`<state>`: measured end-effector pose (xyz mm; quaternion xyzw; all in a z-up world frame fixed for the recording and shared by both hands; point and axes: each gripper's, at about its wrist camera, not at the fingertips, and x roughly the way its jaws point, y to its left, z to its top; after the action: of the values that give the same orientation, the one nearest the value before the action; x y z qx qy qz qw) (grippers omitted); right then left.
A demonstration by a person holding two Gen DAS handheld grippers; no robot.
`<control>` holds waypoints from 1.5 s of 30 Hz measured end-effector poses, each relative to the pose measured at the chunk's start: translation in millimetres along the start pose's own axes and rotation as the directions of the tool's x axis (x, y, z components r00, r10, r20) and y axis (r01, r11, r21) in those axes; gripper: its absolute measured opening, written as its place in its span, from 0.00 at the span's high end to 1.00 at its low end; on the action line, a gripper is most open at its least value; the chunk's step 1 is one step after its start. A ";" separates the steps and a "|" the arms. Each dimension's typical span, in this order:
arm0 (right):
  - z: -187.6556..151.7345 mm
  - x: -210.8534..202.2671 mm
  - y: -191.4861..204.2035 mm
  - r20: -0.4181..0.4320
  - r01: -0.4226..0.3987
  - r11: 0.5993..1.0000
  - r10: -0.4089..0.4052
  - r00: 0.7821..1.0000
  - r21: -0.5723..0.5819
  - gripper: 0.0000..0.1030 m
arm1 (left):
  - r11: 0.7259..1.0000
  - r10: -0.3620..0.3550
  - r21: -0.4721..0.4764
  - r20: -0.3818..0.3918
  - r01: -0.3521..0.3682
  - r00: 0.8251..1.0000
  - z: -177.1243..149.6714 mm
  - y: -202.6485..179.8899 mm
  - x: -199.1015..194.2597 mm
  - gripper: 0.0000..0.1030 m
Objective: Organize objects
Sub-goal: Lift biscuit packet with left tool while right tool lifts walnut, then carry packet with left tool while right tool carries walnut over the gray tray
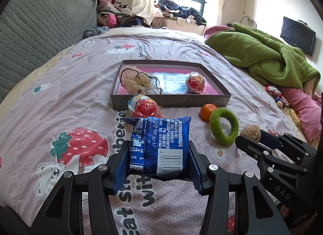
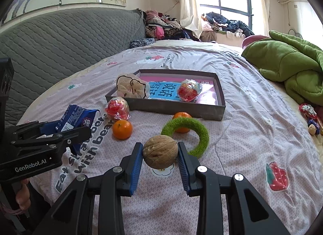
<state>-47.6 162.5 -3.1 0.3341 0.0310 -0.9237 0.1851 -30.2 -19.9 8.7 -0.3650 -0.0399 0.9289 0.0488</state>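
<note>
My left gripper [image 1: 159, 154] is shut on a blue snack packet [image 1: 159, 144] and holds it above the bedspread; the packet also shows in the right wrist view [image 2: 76, 118]. My right gripper [image 2: 160, 154] is shut on a walnut [image 2: 160, 151], which also shows in the left wrist view [image 1: 250, 133]. A grey shallow box [image 1: 171, 101] lies ahead, holding a plush toy [image 1: 132, 80] and a wrapped red sweet [image 1: 194, 82]. Another wrapped red sweet [image 1: 144, 106] lies in front of the box.
A green fuzzy ring [image 2: 187, 132] and two tangerines [image 2: 122, 129] [image 2: 181, 115] lie on the pink bedspread [image 2: 252, 134]. A green blanket [image 2: 286, 61] is heaped at the right. A grey headboard [image 2: 60, 39] stands at the left.
</note>
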 end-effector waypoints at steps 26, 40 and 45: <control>28.5 -4.8 4.1 0.053 -0.008 1.000 0.010 0.999 -0.028 0.67 | 1.000 0.014 0.021 0.102 -0.016 0.995 25.5 -4.1 -8.4 0.47; 45.1 0.1 1.5 0.078 -0.012 0.999 0.015 0.997 -0.033 0.67 | 0.999 0.011 0.028 0.134 -0.015 0.991 48.9 -7.2 -2.8 0.47; 52.1 2.3 1.5 0.086 -0.016 0.999 0.018 0.996 -0.032 0.67 | 0.999 0.007 0.034 0.144 -0.012 0.990 58.4 -8.4 -0.8 0.47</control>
<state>-80.3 151.0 35.9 0.2914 0.0345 -0.9350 0.1993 -68.9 -13.9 52.7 -0.2963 -0.0255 0.9535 0.0478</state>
